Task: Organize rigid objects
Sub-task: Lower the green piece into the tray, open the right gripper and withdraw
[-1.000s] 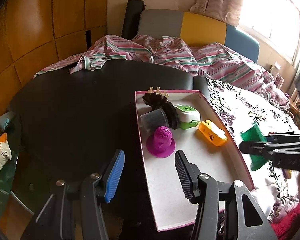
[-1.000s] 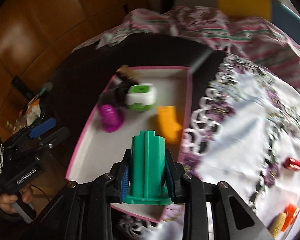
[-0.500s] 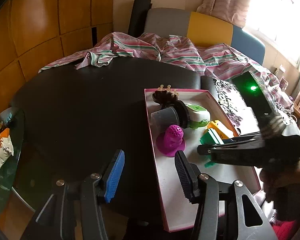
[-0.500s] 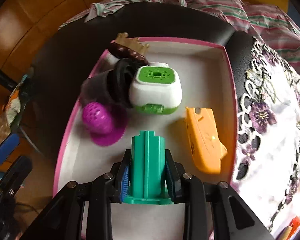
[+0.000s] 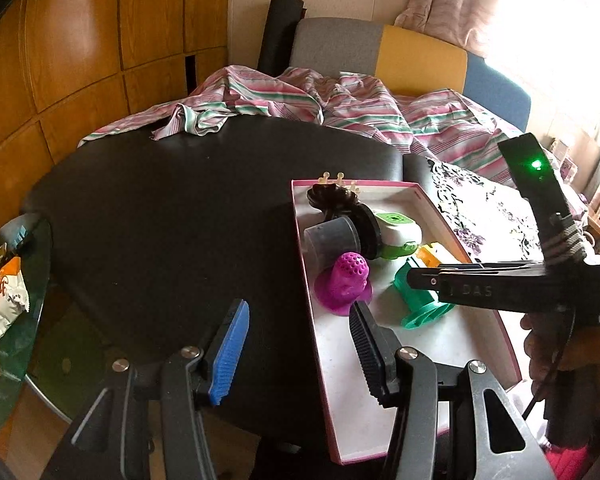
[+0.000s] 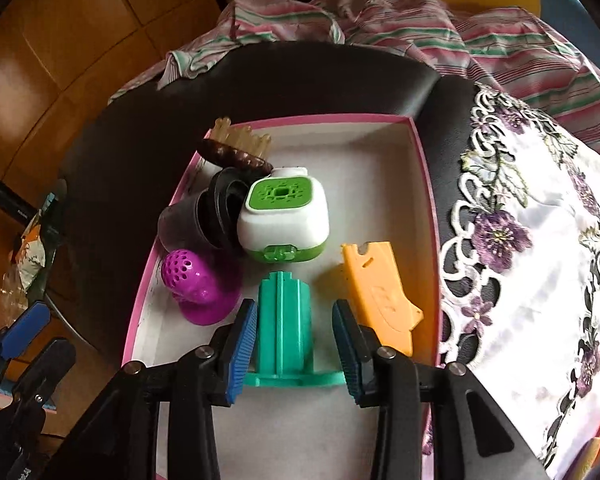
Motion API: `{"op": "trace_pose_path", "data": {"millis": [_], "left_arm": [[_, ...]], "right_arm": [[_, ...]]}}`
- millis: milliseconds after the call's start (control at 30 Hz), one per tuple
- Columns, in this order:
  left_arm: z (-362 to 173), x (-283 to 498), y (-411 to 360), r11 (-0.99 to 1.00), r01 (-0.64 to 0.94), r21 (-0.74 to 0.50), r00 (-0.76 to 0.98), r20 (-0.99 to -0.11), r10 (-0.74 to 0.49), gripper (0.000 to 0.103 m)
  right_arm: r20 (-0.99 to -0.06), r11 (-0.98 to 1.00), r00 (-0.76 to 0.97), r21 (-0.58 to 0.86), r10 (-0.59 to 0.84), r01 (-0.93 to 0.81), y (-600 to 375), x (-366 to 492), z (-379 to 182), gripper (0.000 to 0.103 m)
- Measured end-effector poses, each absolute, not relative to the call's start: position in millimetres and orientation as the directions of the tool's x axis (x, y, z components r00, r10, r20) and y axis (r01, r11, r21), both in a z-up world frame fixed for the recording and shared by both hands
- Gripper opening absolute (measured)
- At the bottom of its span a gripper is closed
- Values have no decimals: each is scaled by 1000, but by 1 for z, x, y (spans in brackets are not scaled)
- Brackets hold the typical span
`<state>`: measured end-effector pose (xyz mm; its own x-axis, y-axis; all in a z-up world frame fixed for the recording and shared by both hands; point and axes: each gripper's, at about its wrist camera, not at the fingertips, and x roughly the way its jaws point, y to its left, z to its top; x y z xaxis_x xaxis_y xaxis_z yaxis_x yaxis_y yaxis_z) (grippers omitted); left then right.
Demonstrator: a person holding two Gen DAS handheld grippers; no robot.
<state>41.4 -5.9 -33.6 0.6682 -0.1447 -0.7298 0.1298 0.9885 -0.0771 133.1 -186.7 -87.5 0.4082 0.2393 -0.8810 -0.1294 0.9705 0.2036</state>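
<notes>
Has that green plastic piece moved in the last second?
Yes. The green piece came from outside the pink box down onto its floor, between the purple toy and orange piece; the right gripper is opening.

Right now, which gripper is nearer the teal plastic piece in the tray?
Right. The right gripper straddles the teal piece, its jaws opening with gaps on both sides. The left gripper hovers open over the pink tray's near left edge, short of the piece.

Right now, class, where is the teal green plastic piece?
In the right wrist view, the teal green plastic piece lies in the pink-rimmed tray, between the opening pads of the right gripper, with the purple perforated piece left and the orange piece right.
</notes>
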Motion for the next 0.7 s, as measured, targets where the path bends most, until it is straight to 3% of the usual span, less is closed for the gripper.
{"op": "trace_pose_path", "data": {"millis": [700], "left_arm": [[-22, 30, -13, 988, 146, -55, 685, -714, -141, 53]], "right_arm": [[-810, 979, 550, 160, 203, -126, -190, 84, -47, 41]]}}
